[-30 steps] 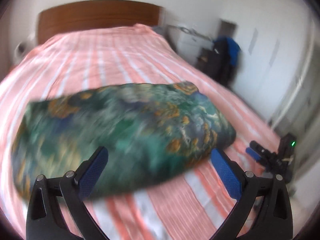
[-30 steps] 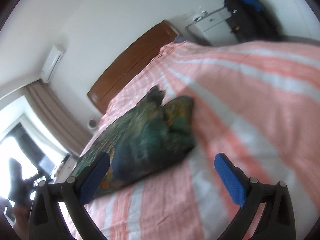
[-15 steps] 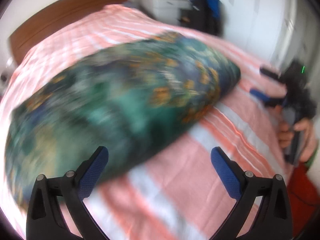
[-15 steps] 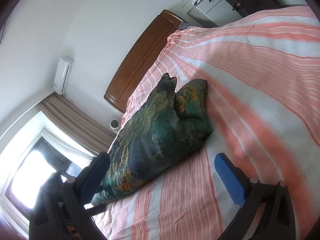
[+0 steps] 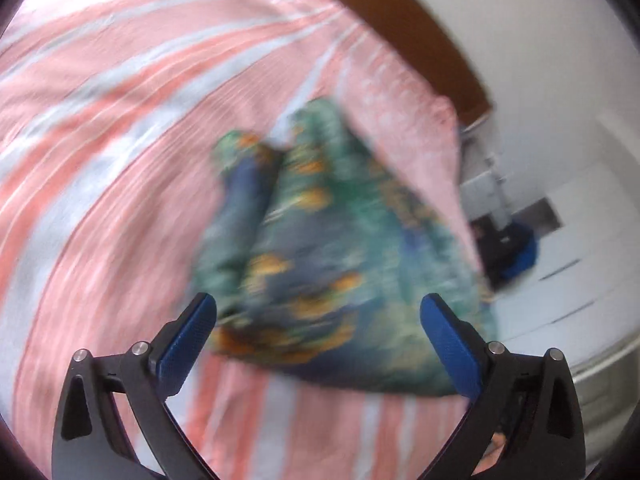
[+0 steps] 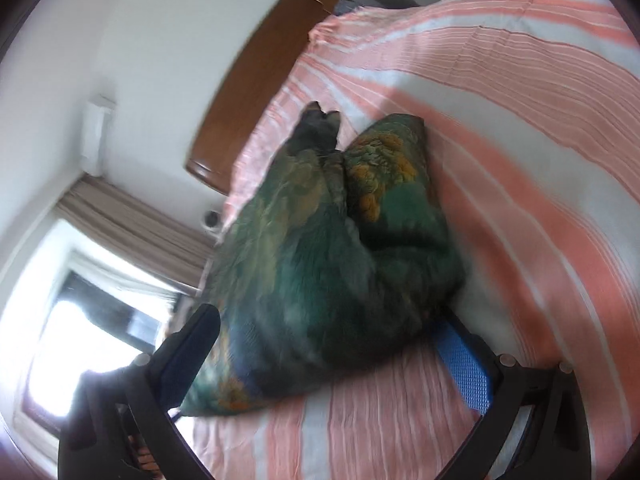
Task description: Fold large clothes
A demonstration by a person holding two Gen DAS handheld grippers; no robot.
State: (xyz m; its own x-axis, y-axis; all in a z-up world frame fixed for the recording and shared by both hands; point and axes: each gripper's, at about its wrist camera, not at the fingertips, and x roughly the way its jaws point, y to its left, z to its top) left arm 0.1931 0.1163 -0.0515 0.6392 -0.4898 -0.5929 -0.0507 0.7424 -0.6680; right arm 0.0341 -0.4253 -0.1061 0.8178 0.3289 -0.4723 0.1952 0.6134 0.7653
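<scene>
Now | one folded green garment [image 6: 332,264] on bed [image 6: 540,160] | two claws: left claw [image 5: 318,312] spread, right claw [image 6: 332,332] spread

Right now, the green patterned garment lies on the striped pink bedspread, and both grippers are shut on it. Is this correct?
Not quite. The green patterned garment does lie on the striped pink bedspread, but neither gripper is shut on it. In the left wrist view the left gripper has its jaws wide apart, and in the right wrist view the right gripper is open too. The garment shows between the fingers, ungripped.
</scene>
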